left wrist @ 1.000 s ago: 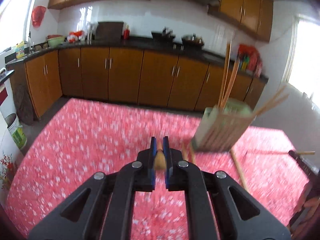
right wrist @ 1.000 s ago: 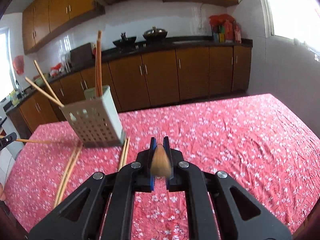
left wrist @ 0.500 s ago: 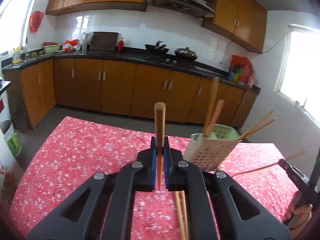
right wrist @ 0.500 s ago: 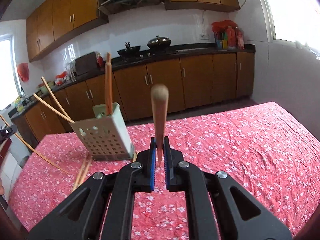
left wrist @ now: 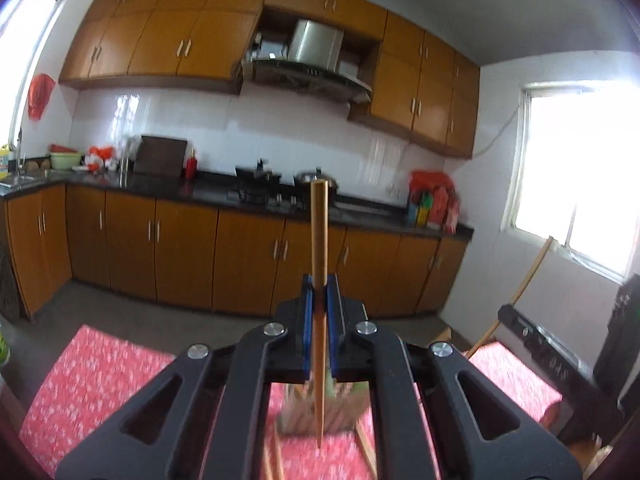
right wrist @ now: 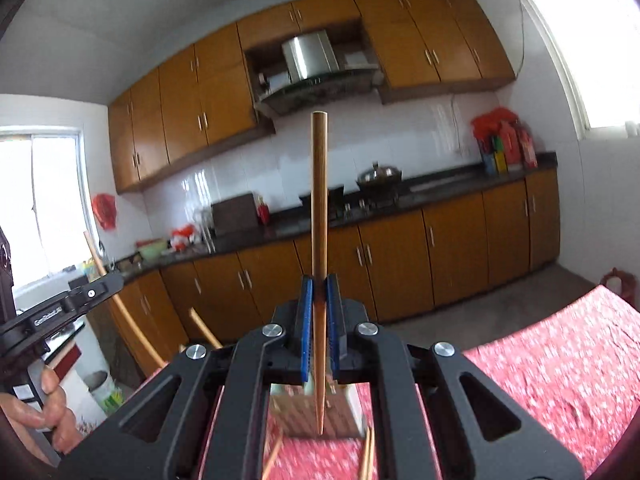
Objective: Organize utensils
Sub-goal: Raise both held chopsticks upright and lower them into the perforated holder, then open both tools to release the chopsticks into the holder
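While each chopstick stands almost straight up, thick end on top, its thin tip points down at the holder with holes (left wrist: 316, 412) on the red flowered cloth (left wrist: 92, 384). The left gripper (left wrist: 319, 300) pinches one chopstick (left wrist: 319, 240) tight. The right gripper (right wrist: 319, 300) pinches another chopstick (right wrist: 319, 208) tight. More chopsticks (right wrist: 366, 456) lie on the cloth beside the holder.

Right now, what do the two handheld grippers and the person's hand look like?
Both the left gripper and right gripper are matte black linkages with triangular cut-outs, round silver pivot bolts and blue ribbed fingers. The left one shows small white lettering in the right wrist view. A bare hand shows; no sleeve or cables are visible.
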### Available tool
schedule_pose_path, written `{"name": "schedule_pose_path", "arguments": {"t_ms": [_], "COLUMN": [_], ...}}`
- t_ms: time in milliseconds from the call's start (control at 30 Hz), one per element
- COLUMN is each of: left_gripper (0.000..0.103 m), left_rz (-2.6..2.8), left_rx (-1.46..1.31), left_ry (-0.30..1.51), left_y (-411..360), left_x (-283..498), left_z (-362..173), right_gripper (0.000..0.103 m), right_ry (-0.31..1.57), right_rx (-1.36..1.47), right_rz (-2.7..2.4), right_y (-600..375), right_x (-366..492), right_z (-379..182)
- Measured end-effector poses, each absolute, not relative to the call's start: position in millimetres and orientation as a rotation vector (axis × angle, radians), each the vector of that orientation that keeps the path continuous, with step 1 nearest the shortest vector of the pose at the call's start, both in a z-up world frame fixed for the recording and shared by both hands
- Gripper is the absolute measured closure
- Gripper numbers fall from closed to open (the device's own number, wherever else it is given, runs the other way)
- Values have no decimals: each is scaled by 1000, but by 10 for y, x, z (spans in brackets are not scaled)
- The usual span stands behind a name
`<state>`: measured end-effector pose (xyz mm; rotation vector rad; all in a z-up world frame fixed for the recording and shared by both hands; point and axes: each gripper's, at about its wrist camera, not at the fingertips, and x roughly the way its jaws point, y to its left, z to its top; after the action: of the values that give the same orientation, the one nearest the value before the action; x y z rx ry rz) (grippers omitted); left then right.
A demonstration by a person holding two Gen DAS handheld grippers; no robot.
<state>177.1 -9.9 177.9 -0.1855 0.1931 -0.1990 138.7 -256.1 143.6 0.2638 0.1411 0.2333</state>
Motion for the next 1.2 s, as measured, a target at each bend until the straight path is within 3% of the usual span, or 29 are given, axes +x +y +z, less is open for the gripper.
{"name": "schedule_pose_path", "arguments": {"t_ms": [300,600,700,733,767,1033,1200], "left_gripper": [95,93,84,82,79,67,60], "left_rz": [-120,-120,-116,-111,-104,-58,2], "left_rx": [-210,-234,-244,-240,-230,-210,-167], "left_ry": [96,206,218,214,206,189,243], "left_y": [-241,-265,-209,-191,-177,35,341], "left_x": [2358,2788,2762,2732,2691,2234,1778], "left_z": [1833,1328,1318,1332,1362,1577,1344], "right_gripper": [95,94,81,67,63,62,59], "right_ry": [93,190,202,200,191,171,236], "right_rx": [246,255,267,269,272,263,244], "right_rz": [171,185,199,197,199,171,107], "right_y": [-2355,-2305,-2352,-2370,-2389,-2568,-2771], "right_x": [1958,2166,2138,2131,2104,1756,1477], "right_z": [1296,947,971,991,1017,1249,1090]}}
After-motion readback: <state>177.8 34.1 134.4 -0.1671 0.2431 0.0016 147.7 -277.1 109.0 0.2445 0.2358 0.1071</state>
